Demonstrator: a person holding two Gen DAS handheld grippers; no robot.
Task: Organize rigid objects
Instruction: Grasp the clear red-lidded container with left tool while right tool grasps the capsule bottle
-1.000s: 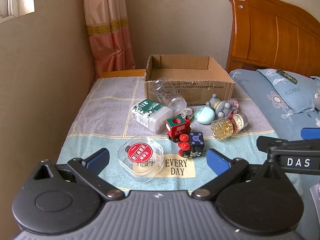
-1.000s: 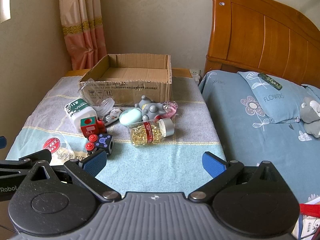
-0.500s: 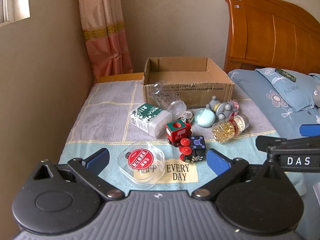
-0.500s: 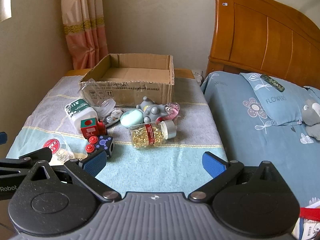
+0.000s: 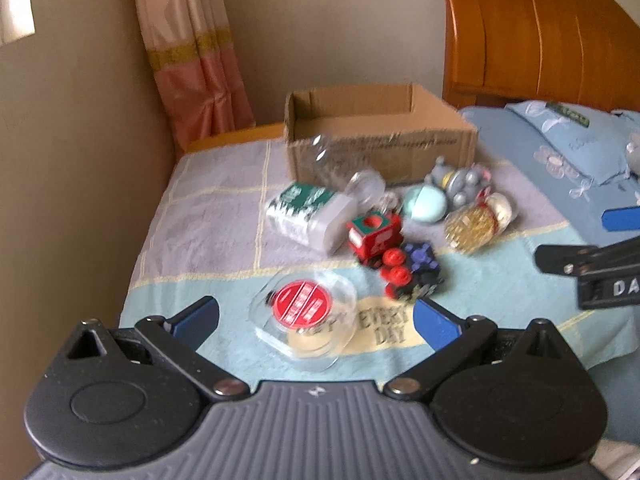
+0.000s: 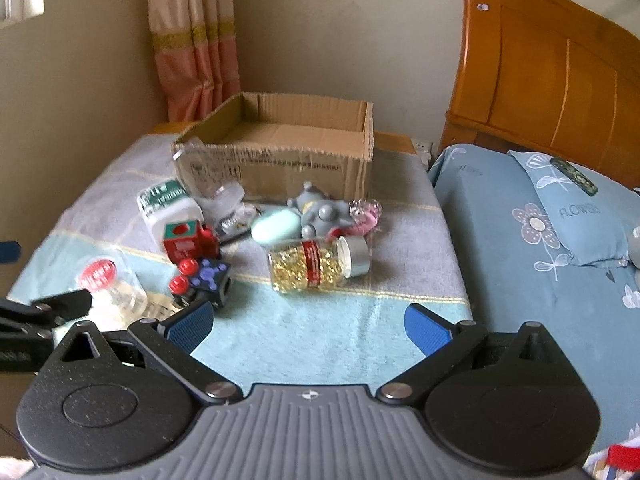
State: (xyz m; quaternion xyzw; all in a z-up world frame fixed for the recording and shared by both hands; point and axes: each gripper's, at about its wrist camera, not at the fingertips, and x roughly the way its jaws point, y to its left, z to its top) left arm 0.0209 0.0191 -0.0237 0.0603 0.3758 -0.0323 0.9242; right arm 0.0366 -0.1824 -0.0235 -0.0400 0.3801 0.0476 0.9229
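While both my tools sit wide open, left tool [image 5: 316, 320] hovers over the clear round case [image 5: 306, 318]; right tool [image 6: 308, 322] holds nothing near the surface's front edge.

Left view motion-blurred; print on cardboard box [image 5: 380, 148] unreadable. Right tongs [image 5: 600, 256] cut off at frame edge. Small clutter behind mint case [image 6: 276, 225] indistinct. Headboard [image 6: 552, 72] cropped at right.

The cloth [image 5: 460, 304] on the table carries the words "EVERY DAY". The pillow [image 6: 580, 212] reads "FLOWERS", somewhat blurred. The right gripper [image 5: 612, 240] shows the letters "DA" on its side.
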